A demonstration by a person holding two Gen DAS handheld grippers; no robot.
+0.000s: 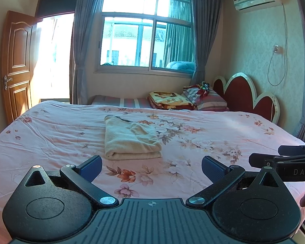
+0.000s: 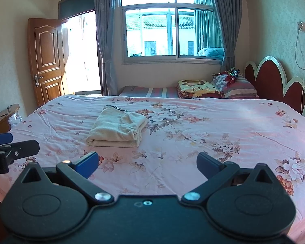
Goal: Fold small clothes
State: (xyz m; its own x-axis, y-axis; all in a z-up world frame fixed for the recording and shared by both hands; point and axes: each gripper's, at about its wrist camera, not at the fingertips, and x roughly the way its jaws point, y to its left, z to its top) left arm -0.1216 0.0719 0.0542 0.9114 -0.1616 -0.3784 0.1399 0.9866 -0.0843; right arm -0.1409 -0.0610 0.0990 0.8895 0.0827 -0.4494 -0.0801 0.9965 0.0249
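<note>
So both are just hanging over the near edge of the bed with the pink floral sheet [image 1: 50, 134], nothing in either one. The left hand-held gripper [image 1: 151, 168] has its blue-padded fingers [image 1: 91, 167] spread wide, and the right hand-held gripper [image 2: 147, 163] is spread just as wide, fingers apart over bare sheet. The cream terry-cloth garment [image 1: 130, 140] is already folded into a neat rectangle, lying flat on the sheet at about 12 o'clock from the left one and around 11 o'clock from the right one [image 2: 118, 129], clear of both, not touching either. In the left view the right tool pokes in at 3 o'clock. Far side at 1 o'clock there's a red scalloped headboard [image 1: 242, 95] with striped pillows [image 1: 209, 99] and a folded yellow printed blanket [image 1: 170, 100] beside them.
</note>
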